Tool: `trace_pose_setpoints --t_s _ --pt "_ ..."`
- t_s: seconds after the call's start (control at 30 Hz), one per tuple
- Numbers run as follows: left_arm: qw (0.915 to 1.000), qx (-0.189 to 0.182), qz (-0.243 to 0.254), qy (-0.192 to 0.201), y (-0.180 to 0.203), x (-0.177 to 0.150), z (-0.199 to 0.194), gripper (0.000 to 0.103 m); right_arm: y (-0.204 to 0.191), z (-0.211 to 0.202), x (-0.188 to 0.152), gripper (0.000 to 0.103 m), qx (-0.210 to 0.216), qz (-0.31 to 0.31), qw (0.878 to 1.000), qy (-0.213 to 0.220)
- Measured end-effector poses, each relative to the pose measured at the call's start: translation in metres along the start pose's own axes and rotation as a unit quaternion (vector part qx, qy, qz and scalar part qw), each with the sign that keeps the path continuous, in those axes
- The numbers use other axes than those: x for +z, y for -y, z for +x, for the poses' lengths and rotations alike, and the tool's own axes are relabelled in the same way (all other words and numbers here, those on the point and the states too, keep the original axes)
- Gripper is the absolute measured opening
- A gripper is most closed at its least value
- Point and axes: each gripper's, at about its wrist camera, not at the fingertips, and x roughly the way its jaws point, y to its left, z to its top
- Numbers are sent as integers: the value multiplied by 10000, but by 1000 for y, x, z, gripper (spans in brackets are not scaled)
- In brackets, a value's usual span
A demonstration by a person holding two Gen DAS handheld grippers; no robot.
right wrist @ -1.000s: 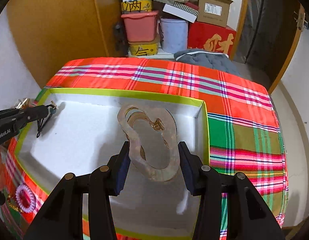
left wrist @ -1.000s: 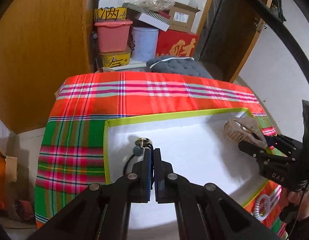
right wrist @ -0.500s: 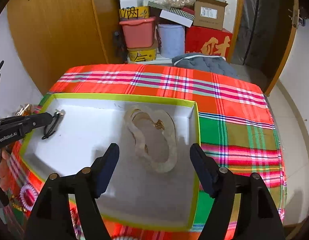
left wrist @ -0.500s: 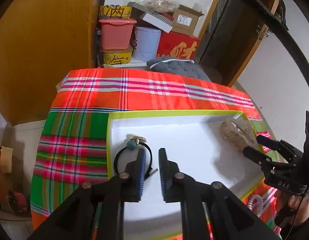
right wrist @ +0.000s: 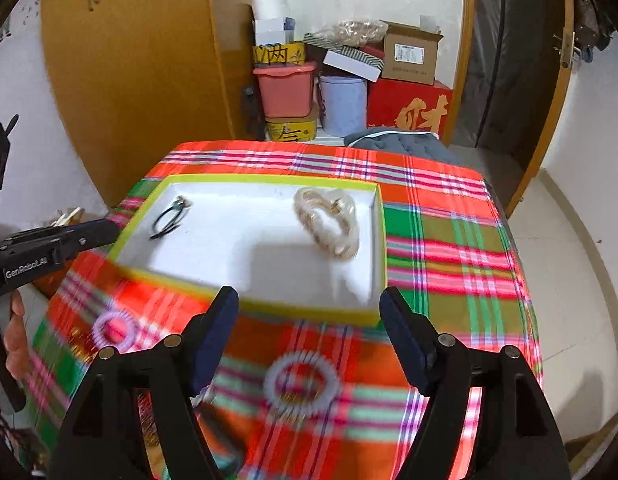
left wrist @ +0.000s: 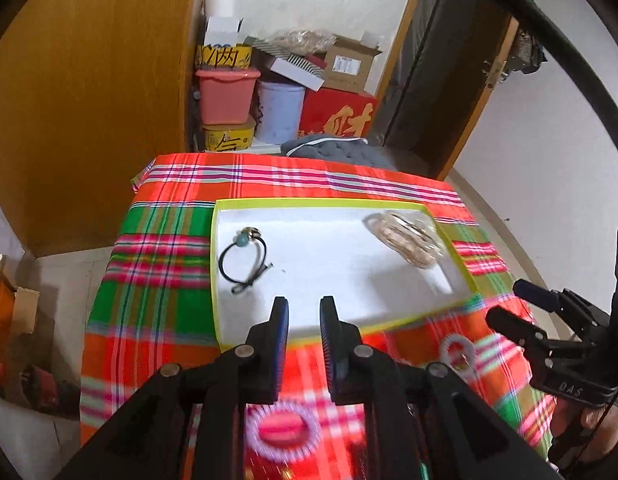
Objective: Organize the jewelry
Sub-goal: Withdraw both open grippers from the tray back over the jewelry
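A white tray with a yellow-green rim lies on the plaid cloth. Inside it, a black hair tie with a teal bead rests at the left and a beige chain bracelet at the right. My left gripper hovers over the tray's near edge, open by a narrow gap with nothing between its fingers. My right gripper stands wide open above the near rim, also empty. Pale purple spiral hair ties lie blurred on the cloth in front of the tray.
The plaid cloth covers a small table that drops off on all sides. Behind it stand stacked boxes, a pink tub and a red carton. A wooden cabinet stands at the left and a door at the right. A second spiral tie lies near the left hand.
Both grippers have let go and pulled back and up from the tray. The black hair tie and the chain bracelet now lie loose inside it. The spiral ties have come into view.
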Motion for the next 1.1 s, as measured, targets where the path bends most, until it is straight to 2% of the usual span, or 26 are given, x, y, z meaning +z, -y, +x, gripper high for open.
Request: trace_pose_setpoints --t_s 0.27,0.53,0.83,1.1 --pt "9997 -20 128 194 19 -31 -43 16 -9 -47 -36 73 221 203 9994 164" --pt "9998 46 104 178 27 -62 -68 16 -22 -79 -66 73 410 175 9989 175" --pt "9998 98 93 131 29 -92 -86 16 -31 -98 -94 73 601 112 9981 112" --pt "9999 74 44 72 25 -112 -91 16 -34 -102 -108 74 550 21 9985 12"
